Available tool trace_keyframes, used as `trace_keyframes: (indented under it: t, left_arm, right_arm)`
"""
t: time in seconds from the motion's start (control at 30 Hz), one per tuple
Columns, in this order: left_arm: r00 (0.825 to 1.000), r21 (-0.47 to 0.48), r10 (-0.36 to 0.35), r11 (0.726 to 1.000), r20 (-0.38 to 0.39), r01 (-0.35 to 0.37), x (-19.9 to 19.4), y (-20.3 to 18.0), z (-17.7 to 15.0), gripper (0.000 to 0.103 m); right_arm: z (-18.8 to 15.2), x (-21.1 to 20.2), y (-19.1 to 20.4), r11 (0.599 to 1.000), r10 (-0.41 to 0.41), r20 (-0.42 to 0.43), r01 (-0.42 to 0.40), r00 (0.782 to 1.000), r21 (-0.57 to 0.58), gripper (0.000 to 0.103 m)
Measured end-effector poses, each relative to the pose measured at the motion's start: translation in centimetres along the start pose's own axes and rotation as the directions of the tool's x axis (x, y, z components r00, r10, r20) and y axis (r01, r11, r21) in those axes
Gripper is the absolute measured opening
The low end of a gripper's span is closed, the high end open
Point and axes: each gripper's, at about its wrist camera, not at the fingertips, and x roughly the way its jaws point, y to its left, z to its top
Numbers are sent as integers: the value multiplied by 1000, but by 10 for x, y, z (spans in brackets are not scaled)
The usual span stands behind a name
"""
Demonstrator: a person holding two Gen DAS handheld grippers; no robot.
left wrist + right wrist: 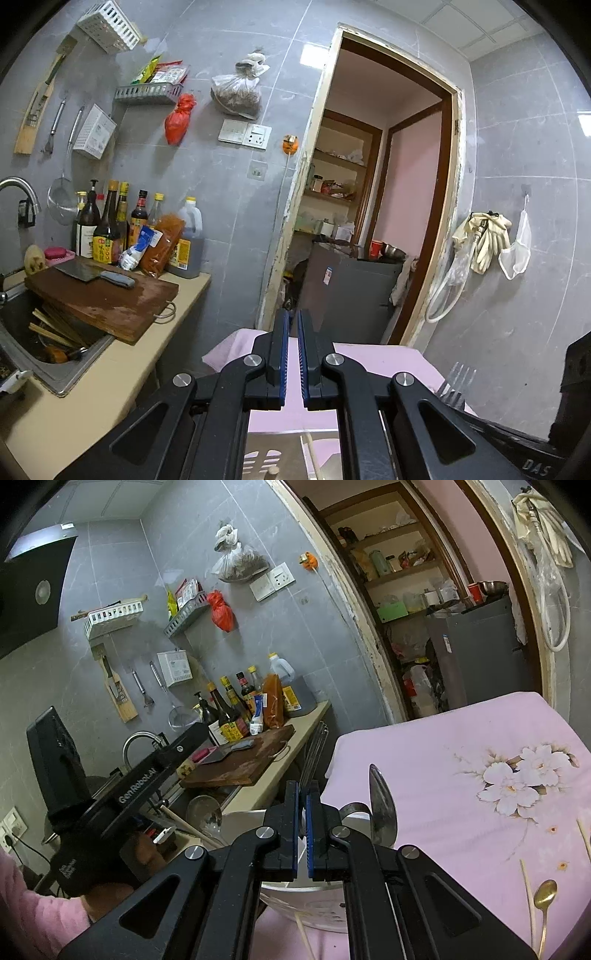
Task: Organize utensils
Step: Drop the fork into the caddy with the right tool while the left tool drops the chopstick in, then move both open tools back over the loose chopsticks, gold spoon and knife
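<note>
My left gripper (294, 314) is shut with nothing between its blue pads, level over the pink cloth table (388, 358). A fork (456, 380) stands tines-up just right of it. A slotted metal holder (266, 454) with a chopstick (312, 456) lies below the fingers. My right gripper (303, 784) is also shut and empty, above a white utensil holder (314, 891). A large metal spoon (382, 812) stands upright in it, just right of the fingers. A gold spoon (545, 897) and chopsticks (528, 897) lie on the cloth at the right.
A counter (122, 369) at the left carries a cutting board with a cleaver (99, 277), sauce bottles (107, 229) and a sink (48, 332) holding chopsticks. A doorway (388, 184) with a grey cabinet lies ahead. A hand in a pink sleeve (33, 915) holds the left gripper.
</note>
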Motion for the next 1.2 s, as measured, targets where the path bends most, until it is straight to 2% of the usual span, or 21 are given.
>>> trace_keyframes:
  t: [0.17,0.3,0.37,0.43,0.47,0.57,0.63,0.7,0.77,0.8,0.83,0.93,1.07,1.2]
  left_arm:
    - [999,7,5,1000,-37,-5,-1,0,1,5]
    - [995,6,11,1000,-103,-10,-1,0,2,7]
    - [991,6,15,1000,-132,-14,-3,-1,2,17]
    - [988,-13,15,1000,-151,-17,-6,-1,3,39]
    - [988,-35,15,999,-155,-20,-10,-1,4,42]
    - [985,-60,26,998,-173,-37,-15,-2,7,43]
    - [983,-48,45,997,-176,-54,-21,-7,10,51]
    - [983,-34,61,997,-173,-68,-27,-14,15,61]
    - [983,-19,73,997,-166,-78,-32,-21,19,64]
    - [983,-5,80,997,-165,-82,-36,-26,22,69]
    - [982,7,86,996,-166,-86,-38,-31,24,77]
    - [981,30,101,995,-168,-97,-44,-45,27,92]
    - [978,49,102,994,-183,-95,-50,-70,26,101]
    - [975,74,95,994,-201,-82,-52,-99,16,102]
  right_arm:
    - [4,1,5,1000,-5,-23,4,1000,-9,4]
    - [10,-5,5,1000,-15,-37,15,999,-10,5]
    - [14,-10,4,1000,-20,-39,19,999,-13,14]
    - [20,-18,5,1000,-17,-31,17,999,-16,26]
    - [23,-23,5,1000,-20,-22,19,1000,-23,30]
    - [34,-36,6,999,-29,-4,29,1000,-44,30]
    - [42,-46,5,998,-39,10,40,999,-58,32]
    - [50,-57,3,996,-55,26,57,998,-71,39]
    - [56,-71,-1,994,-69,43,72,997,-81,47]
    - [60,-77,-2,993,-78,48,82,996,-87,50]
    - [62,-84,-5,991,-91,55,96,994,-91,57]
    - [70,-104,-14,985,-129,79,137,988,-101,72]
    - [75,-132,-31,967,-199,105,212,974,-139,92]
    - [76,-159,-57,944,-270,109,285,957,-168,98]
